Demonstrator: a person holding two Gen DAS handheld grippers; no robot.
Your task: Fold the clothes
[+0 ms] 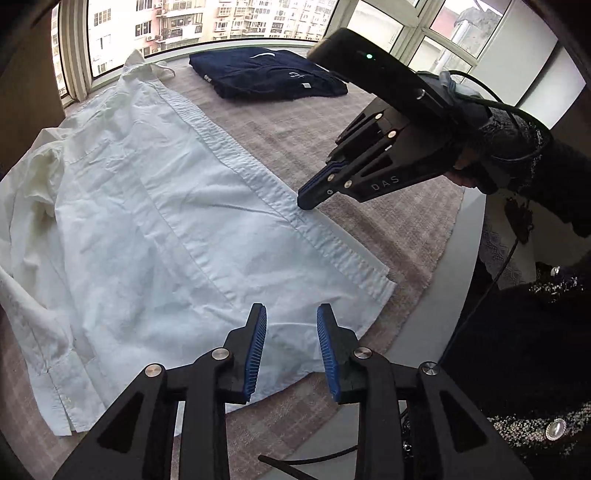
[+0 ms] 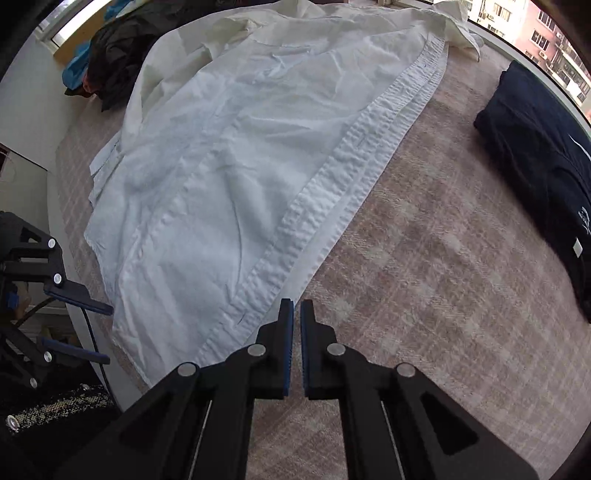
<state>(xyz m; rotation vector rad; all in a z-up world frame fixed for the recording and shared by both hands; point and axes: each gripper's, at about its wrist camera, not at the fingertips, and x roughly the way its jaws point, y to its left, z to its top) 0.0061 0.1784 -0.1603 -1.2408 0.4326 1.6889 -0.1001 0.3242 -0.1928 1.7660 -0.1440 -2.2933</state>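
shirt: white button-up shirt (image 1: 155,206) spread flat on the checked cloth (image 1: 295,140) covering the surface, front placket edge running diagonally, collar (image 1: 144,64) at the window end, hem toward the person; one sleeve bunched along the side away from the placket

shirt, rt wrist view: same shirt (image 2: 236,155), double placket strip along its edge nearest the navy garment, wrinkled

left gripper: left gripper (image 1: 291,349) over the hem corner of the shirt, jaws released w/ a clear gap, blue ribbed pads (image 1: 256,350), nothing between them; also seen at the frame's edge in rt wrist view (image 2: 92,332) just beside the hem side of the shirt

right gripper: right gripper (image 1: 308,201) tips down right at the shirt's placket edge, touching or just above it, can't tell which; held by a hand (image 1: 476,166) in a dark sleeve; in its own view (image 2: 296,332) jaws show only a thin slit, released, no fabric pinched, placket corner just beside the tips

navy garment: folded navy garment (image 1: 266,75) on the cloth, well apart from the shirt on its placket side, near the window (image 1: 221,18); white print and small tag on it (image 2: 546,158)

dark pile: dark clothes w/ sth blue (image 2: 107,62) past the shirt's sleeve side, near the collar end

person: speckled dark top w/ round buttons (image 1: 554,430) at the hem side of the shirt
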